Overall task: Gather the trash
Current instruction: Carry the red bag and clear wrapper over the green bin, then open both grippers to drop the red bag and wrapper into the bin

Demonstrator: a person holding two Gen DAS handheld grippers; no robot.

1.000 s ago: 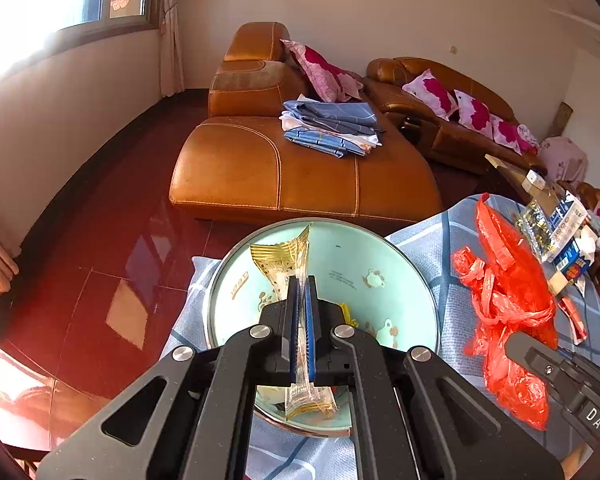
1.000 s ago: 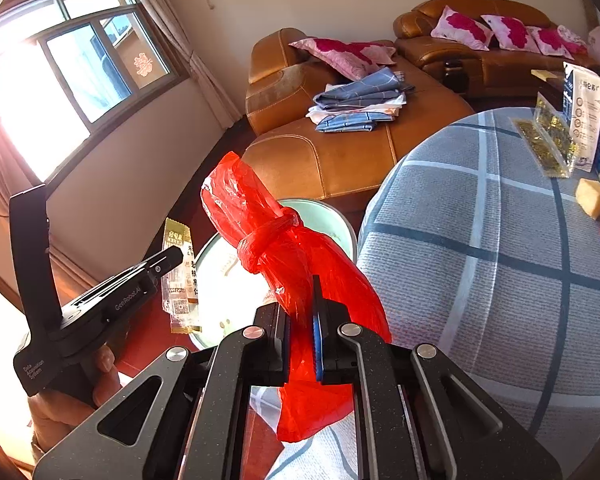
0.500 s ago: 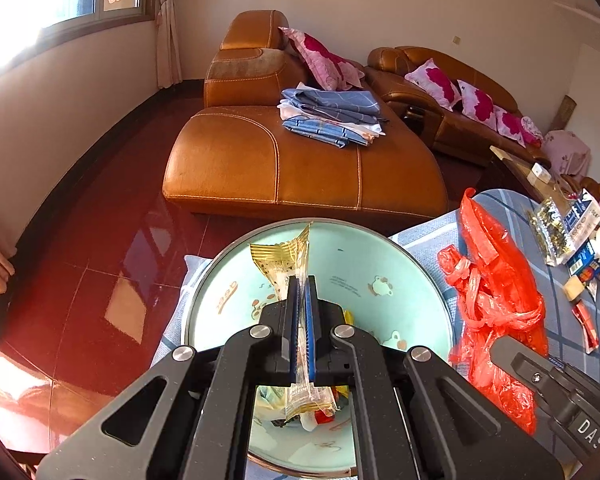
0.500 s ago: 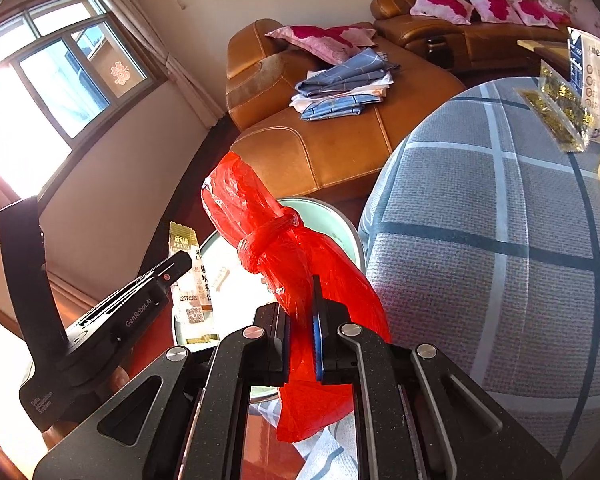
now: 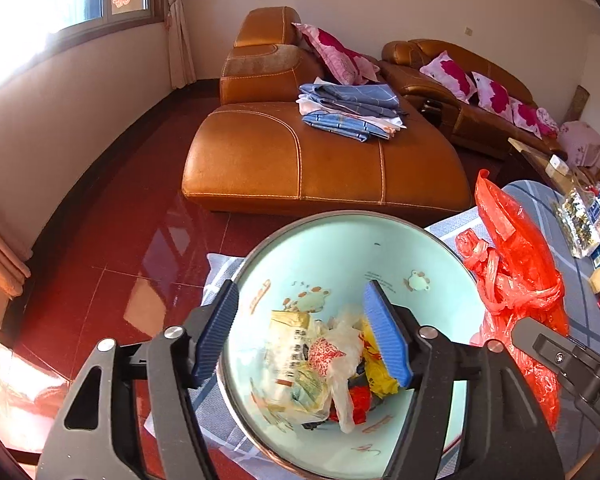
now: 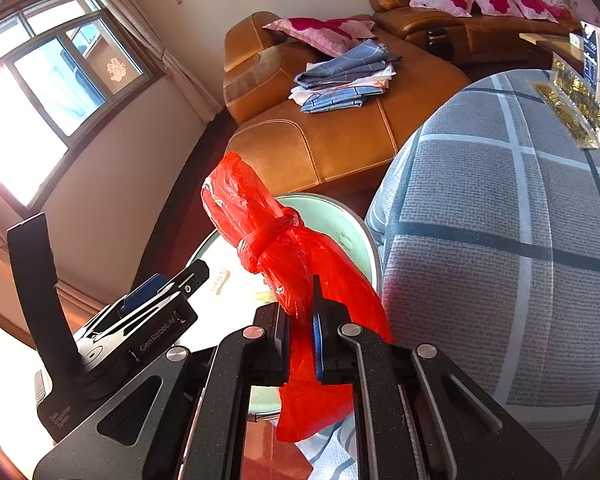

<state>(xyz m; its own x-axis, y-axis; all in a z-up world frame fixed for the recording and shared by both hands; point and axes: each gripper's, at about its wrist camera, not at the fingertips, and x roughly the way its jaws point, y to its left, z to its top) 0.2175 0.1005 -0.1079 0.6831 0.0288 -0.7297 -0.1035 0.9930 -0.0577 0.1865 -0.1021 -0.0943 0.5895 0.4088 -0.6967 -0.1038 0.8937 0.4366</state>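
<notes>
Left claw (image 5: 302,334), jaws just sprung apart and empty, has dropped its wrapper (image 5: 296,356) into the bin (image 5: 340,240), frame centre; right claw (image 6: 302,336) is clamped on the red bag (image 6: 284,252), not yet binned.

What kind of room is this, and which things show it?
Most likely a home living room: an orange leather sofa with flowered cushions, folded clothes on its seat, and a curtained window.
</notes>
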